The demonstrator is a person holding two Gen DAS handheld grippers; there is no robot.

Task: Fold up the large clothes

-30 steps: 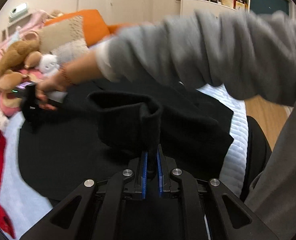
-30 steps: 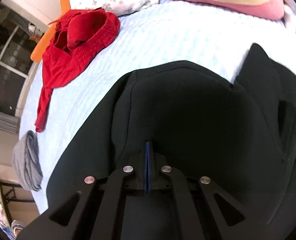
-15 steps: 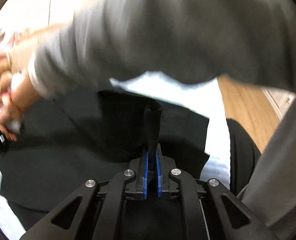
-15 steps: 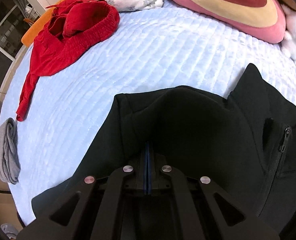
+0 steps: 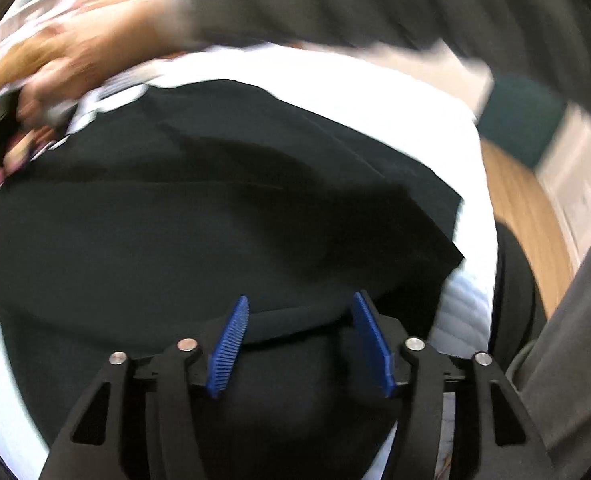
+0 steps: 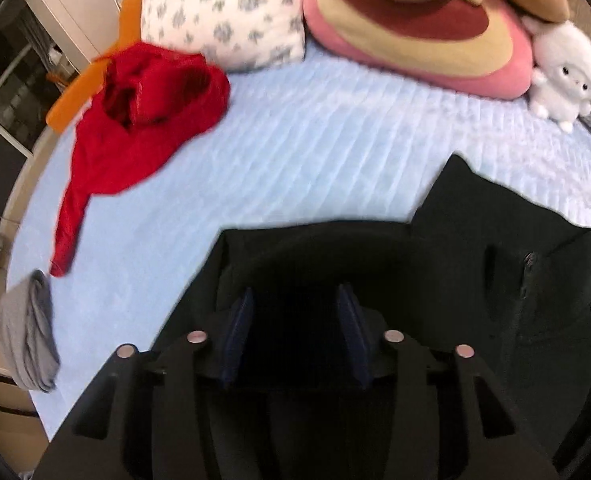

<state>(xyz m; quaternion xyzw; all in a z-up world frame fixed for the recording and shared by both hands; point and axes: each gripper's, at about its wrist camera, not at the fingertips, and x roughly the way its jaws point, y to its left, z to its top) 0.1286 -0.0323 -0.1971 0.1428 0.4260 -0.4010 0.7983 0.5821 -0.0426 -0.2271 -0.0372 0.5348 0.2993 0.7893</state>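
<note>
Bedspread [image 6: 335, 152] now bears the black garment [image 6: 475, 240]; both grippers' previously pinching jaws are opening, cloth released.

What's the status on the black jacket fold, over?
Left gripper opening, fabric edge loose between its pads. Right gripper opening over the black jacket. Jacket lies on the bed. Red garment off to the side, not in the way.

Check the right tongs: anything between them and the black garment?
Nothing visible. The right tongs sit directly over the black garment, jaws opening, dark fabric in the gap and the pads clear of it. The red garment and grey cloth lie well off to the side on the blue bedspread.
</note>
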